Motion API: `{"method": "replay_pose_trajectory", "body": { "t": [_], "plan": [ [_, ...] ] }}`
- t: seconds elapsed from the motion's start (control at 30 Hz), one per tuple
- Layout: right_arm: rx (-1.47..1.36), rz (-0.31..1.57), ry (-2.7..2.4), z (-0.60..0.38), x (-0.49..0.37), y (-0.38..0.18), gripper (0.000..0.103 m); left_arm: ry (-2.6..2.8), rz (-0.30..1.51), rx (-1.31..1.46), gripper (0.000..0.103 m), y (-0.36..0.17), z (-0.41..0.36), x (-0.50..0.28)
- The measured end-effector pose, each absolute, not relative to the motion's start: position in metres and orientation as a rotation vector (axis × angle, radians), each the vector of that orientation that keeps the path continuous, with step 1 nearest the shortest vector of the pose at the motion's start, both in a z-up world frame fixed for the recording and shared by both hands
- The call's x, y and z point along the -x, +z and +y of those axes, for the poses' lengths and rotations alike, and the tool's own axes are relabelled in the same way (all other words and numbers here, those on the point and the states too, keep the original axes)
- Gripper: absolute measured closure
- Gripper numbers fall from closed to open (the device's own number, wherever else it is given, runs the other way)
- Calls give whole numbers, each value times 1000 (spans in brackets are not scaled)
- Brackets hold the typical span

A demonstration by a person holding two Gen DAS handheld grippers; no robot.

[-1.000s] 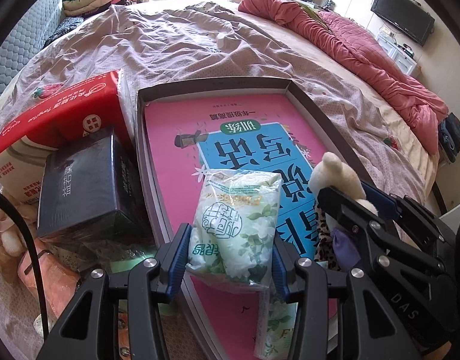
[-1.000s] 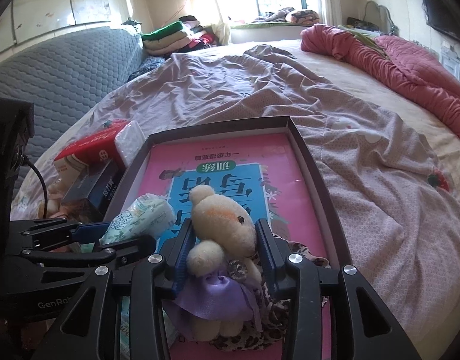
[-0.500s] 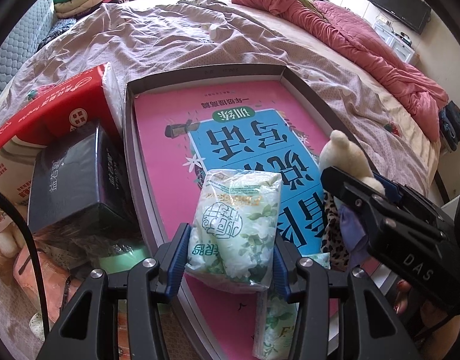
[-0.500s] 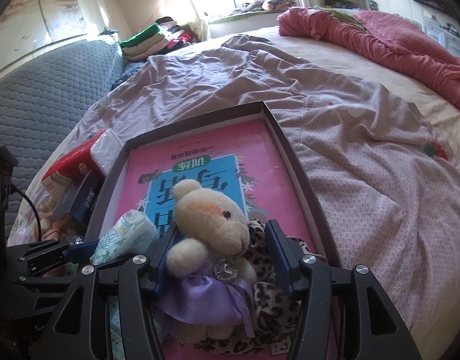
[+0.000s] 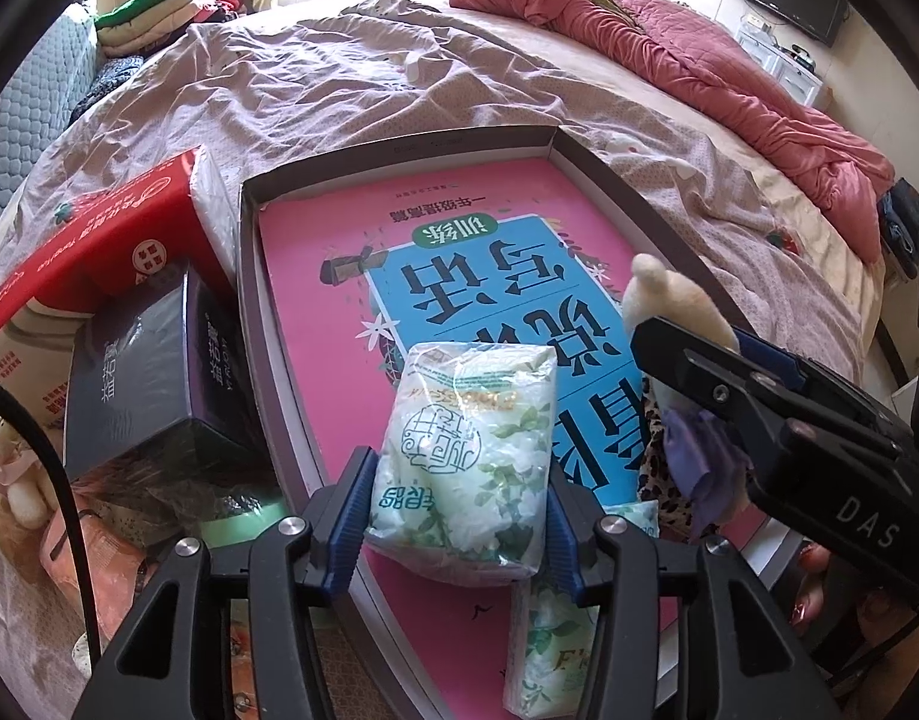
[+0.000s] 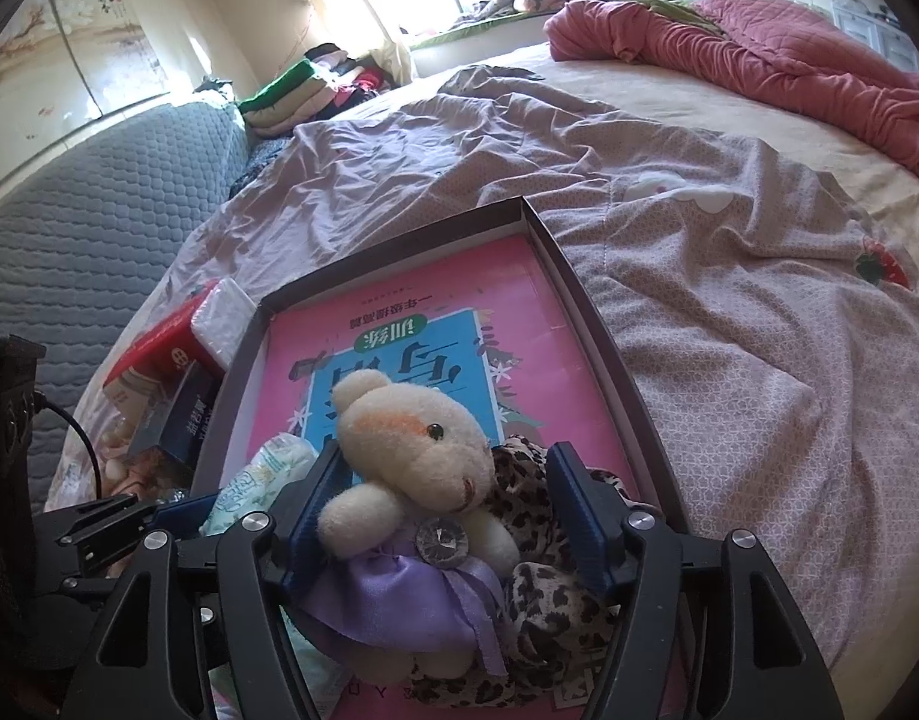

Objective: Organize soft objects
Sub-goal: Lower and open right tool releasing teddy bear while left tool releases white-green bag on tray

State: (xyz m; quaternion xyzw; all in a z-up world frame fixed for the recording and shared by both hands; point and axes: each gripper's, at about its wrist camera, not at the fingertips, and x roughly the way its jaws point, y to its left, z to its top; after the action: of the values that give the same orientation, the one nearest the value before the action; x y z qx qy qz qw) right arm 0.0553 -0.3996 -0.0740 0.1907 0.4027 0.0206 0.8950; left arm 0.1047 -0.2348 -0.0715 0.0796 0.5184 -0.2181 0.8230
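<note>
Your right gripper (image 6: 444, 516) has just been spreading its jaws, and the plush bear (image 6: 411, 450) that was pinched between them a second ago now sits loose: the right pad stands clear of it, the left pad is just beside its arm. The bear is cream-coloured with a purple satin skirt and a round gem button, lying on a leopard-print cloth (image 6: 537, 600) at the near end of the shallow tray (image 6: 603, 324), over the pink and blue book cover (image 5: 459, 276). Your left gripper (image 5: 459, 516) has both blue pads pressed on a white and green tissue pack (image 5: 465, 456), held above the tray's near left edge; a second pack (image 5: 549, 648) lies beneath it.
</note>
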Motion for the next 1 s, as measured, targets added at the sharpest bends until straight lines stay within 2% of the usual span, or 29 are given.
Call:
{"method": "replay_pose_trajectory", "body": {
  "t": [1.0],
  "plan": [
    [-402, 767, 62, -399, -46, -59, 27, -500, 1077, -134, 42, -49, -224, -91]
  ]
}}
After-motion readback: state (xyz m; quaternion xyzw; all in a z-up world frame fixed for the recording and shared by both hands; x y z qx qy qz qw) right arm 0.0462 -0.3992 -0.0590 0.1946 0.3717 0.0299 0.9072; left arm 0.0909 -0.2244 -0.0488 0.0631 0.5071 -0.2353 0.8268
